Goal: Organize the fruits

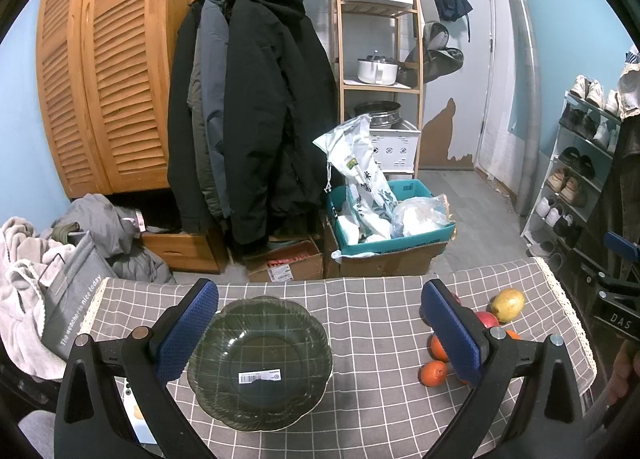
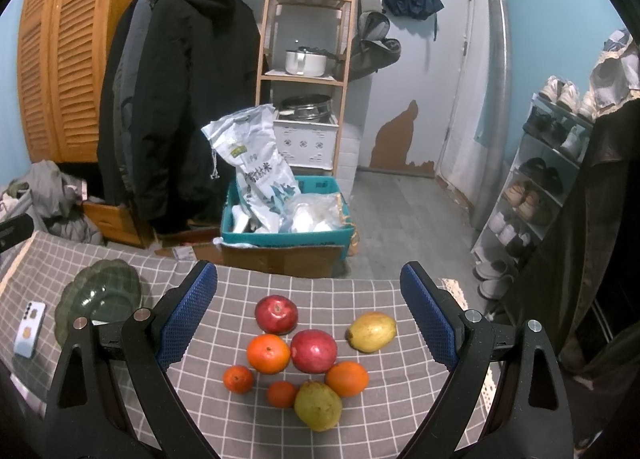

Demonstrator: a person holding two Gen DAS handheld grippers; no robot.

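The left claw (image 1: 320, 333) is hovering low over the desk (image 1: 372, 311) with its two blue-padded fingers (image 1: 186, 333) spread wide and holding nothing. It is pointing level and forward, toward the far edge of the desk. Between the fingers, nearer the left one, a dark green glass bowl (image 1: 260, 363) is sitting upright on the grey checked cloth, with a white barcode sticker on its bottom. The bowl's left rim is lying just under the left pad; whether they touch cannot be told. Beyond the right finger a group of fruit is resting on the cloth: a yellow-green mango (image 1: 507, 304), a red apple (image 1: 487, 319) partly hidden behind the finger, and two oranges, one (image 1: 433, 373) in full sight. At the right edge of this view a part of the other black tool (image 1: 618, 299) is showing.

In the right wrist view, the right claw (image 2: 308, 313) is likewise gaping wide and empty, held level above the desk (image 2: 360, 427), its fingers (image 2: 430, 317) standing either side of the fruit. The pile is lying between them on the cloth: a red apple (image 2: 276, 314) farthest, a second red fruit (image 2: 313, 351) touching a large orange (image 2: 268, 353), a mango (image 2: 371, 331) apart to the right, three smaller oranges (image 2: 346, 378) and a green pear (image 2: 318, 405) nearest the camera. Well to the left, the green bowl (image 2: 100, 293) is sitting with a white phone (image 2: 30, 329) just beside it.
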